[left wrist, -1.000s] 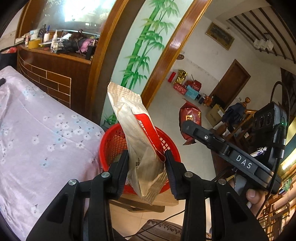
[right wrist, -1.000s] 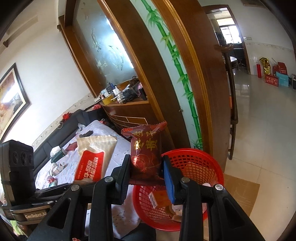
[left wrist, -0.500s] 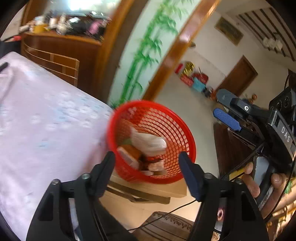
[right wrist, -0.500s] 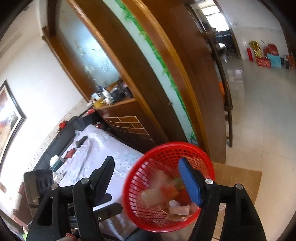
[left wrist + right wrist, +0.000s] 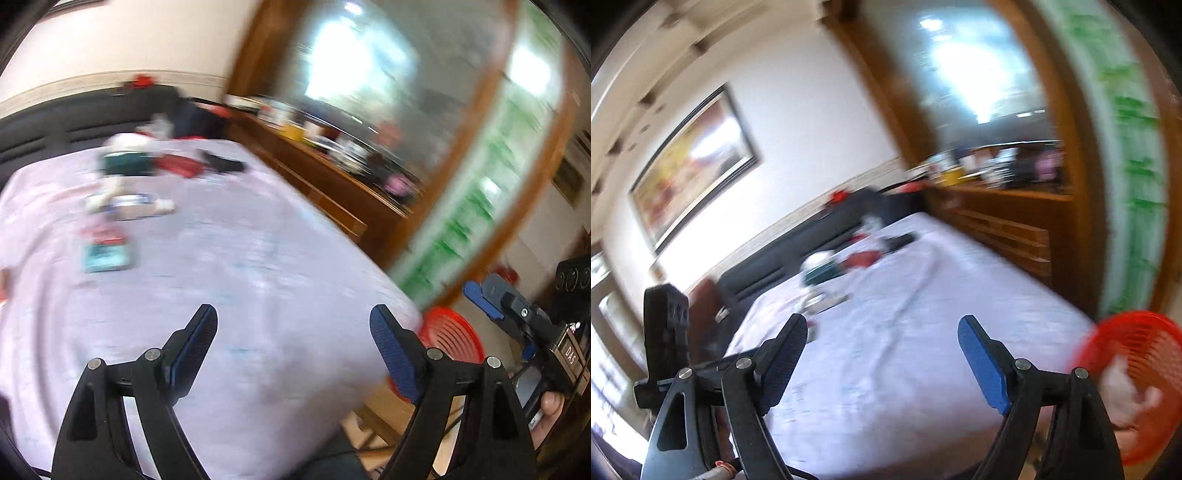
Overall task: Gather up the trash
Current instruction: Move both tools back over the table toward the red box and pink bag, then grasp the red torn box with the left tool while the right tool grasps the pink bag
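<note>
Both grippers, left (image 5: 293,334) and right (image 5: 882,343), we see empty, jaws still opening wide over the bed (image 5: 221,277). Blurred wrappers (image 5: 107,254) lie scattered at its far end. Red basket (image 5: 1137,373) beside the bed's corner holds trash.

Pale lilac cloth-covered surface (image 5: 258,258), blurred wrappers (image 5: 122,201) at its far end — teal packet (image 5: 105,256), dark object (image 5: 225,164).

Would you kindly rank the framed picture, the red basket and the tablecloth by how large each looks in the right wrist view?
1. The tablecloth, by far the largest.
2. The framed picture on the wall.
3. The red basket, which is cut off by the frame edge.
The fisheye lens and motion blur make the last two close, so their order is unsure.
</note>
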`<state>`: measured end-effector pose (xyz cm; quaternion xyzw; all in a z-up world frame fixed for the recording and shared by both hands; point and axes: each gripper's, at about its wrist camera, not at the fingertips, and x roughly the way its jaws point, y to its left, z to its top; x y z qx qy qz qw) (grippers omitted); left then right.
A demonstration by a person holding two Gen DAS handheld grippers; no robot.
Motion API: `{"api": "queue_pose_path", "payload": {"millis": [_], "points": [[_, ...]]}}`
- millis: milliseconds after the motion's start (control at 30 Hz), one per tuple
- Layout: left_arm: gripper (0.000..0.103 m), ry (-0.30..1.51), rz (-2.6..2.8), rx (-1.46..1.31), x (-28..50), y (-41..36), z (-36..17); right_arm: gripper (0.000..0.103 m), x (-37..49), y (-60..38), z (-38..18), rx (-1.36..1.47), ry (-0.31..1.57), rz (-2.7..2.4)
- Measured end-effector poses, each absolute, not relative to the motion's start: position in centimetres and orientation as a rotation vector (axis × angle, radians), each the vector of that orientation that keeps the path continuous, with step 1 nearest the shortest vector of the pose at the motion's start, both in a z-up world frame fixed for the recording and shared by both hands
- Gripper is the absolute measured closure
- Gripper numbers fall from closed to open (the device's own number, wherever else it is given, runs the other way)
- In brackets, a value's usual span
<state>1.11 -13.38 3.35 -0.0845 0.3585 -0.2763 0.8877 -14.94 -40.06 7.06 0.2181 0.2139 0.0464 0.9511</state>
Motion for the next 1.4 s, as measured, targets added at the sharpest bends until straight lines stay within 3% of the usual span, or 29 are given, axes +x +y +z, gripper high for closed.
{"api": "queue_pose_path", "payload": {"millis": [533,833,1000,1067,1133,1233,1300,1333,1367,1400], "points": [[0.02,0.74,0.001,-0.505,7.5,14.0,1.3,0.016,7.5,-19.7,3.5,0.267,0.666,0.533],[0.021,0.895,0.157,-0.602,15.0,22.9,-4.6,0.016,18.4,-14.0,-1.4,0.207,0.839,0.555],[0.026,1.002,0.189,-0.584,17.3,23.3,-7.9,0.021,21.8,-12.5,-3.8,0.203,0.883,0.542],[0.043,1.056,0.174,-0.575,18.1,22.7,-9.4,0.022,23.1,-12.2,-4.8,0.209,0.892,0.527],[0.048,1.099,0.175,-0.561,18.6,22.4,-10.4,0.032,24.4,-12.1,-5.9,0.234,0.917,0.516],[0.048,1.097,0.192,-0.543,18.9,22.2,-10.6,0.034,26.0,-11.5,-7.1,0.203,0.937,0.491],[0.057,1.093,0.198,-0.515,19.2,21.9,-10.6,0.036,26.8,-11.2,-7.8,0.194,0.939,0.47],[0.068,1.104,0.216,-0.482,19.4,21.6,-10.8,0.04,27.2,-11.0,-8.2,0.199,0.951,0.483],[0.076,1.103,0.233,-0.459,19.6,21.5,-10.8,0.056,27.4,-10.8,-8.6,0.213,0.963,0.488],[0.077,1.104,0.223,-0.457,19.6,21.3,-10.7,0.057,27.7,-10.6,-9.0,0.225,0.983,0.497]]}}
